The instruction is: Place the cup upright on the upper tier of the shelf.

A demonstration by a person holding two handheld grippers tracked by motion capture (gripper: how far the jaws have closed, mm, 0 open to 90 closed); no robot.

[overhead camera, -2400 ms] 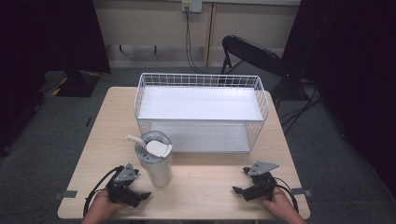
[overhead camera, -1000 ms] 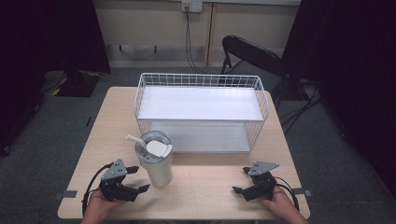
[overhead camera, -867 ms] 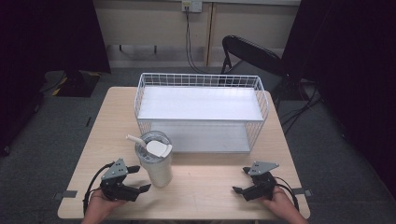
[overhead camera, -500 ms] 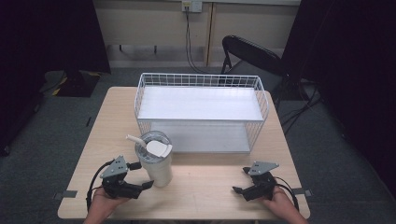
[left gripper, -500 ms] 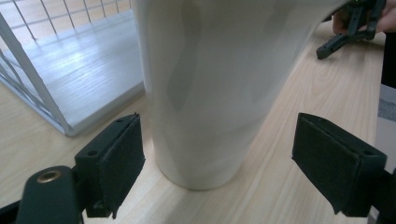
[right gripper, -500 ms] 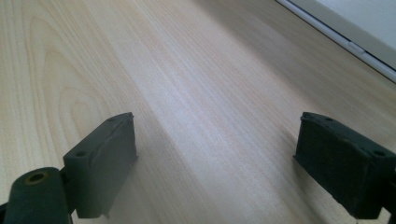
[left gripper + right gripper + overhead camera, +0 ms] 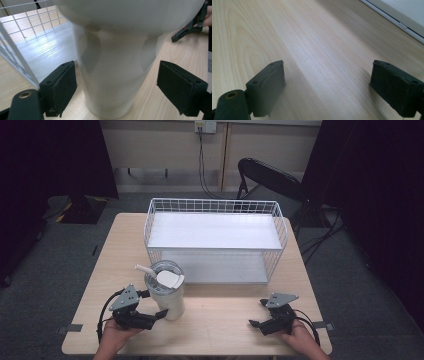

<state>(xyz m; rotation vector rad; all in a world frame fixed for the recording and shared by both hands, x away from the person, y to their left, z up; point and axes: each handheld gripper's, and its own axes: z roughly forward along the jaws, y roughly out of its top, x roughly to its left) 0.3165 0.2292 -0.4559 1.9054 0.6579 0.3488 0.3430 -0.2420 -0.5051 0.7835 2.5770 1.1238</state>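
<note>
The left gripper [image 7: 156, 316] has just advanced; its opening jaws now straddle the white tumbler [image 7: 167, 292], untouched. The right gripper [image 7: 256, 323], at four o'clock, rests wide and empty.

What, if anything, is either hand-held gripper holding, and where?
Nothing. Left hand-held gripper's jaws, just opening, flank the tumbler's lower body without pressing; right hand-held gripper is empty.

Tumbler [image 7: 166, 292] before basket [image 7: 215, 207] — on table [image 7: 220, 330].
</note>
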